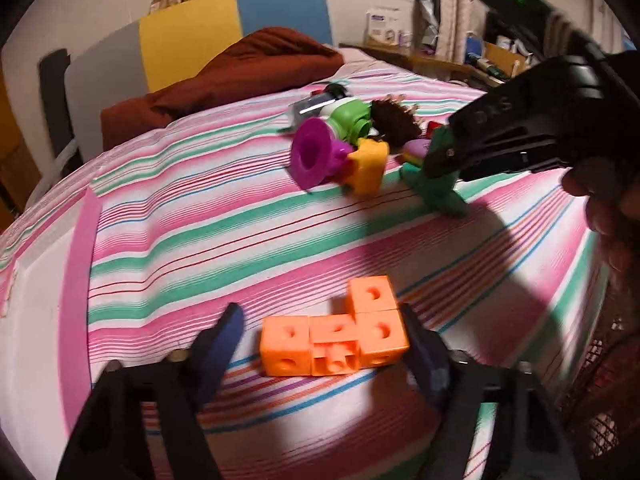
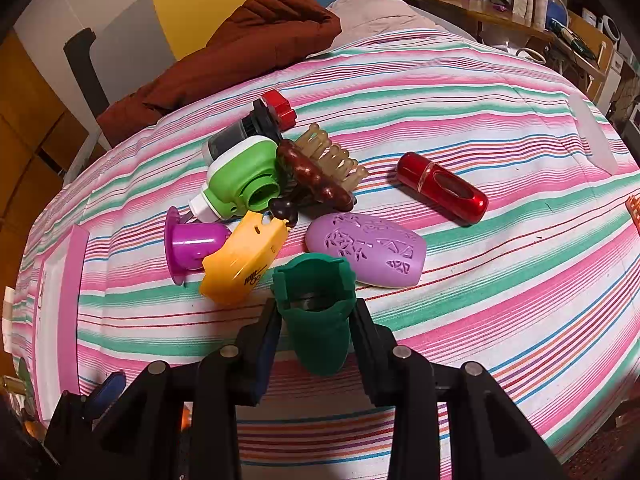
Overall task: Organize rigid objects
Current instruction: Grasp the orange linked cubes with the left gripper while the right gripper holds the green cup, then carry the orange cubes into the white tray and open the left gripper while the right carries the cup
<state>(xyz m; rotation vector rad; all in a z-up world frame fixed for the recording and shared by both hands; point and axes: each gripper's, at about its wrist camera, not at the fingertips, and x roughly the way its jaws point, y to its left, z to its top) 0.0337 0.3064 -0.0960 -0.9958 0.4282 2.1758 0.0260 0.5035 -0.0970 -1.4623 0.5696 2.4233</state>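
An orange block of linked cubes (image 1: 335,334) lies on the striped bed between the open fingers of my left gripper (image 1: 326,344), not clamped. My right gripper (image 2: 316,320) is shut on a dark green plastic piece (image 2: 318,312), also seen in the left wrist view (image 1: 436,184). Beyond it is a pile: yellow piece (image 2: 240,266), magenta cup (image 2: 190,242), light green device (image 2: 240,180), brown hair claw (image 2: 320,172), lilac perforated case (image 2: 366,248), and a red case (image 2: 442,188) lying apart to the right.
A brown blanket (image 2: 240,48) lies at the head of the bed. A cluttered wooden shelf (image 2: 500,12) stands at the far right. The striped sheet (image 2: 520,300) is open on the right side.
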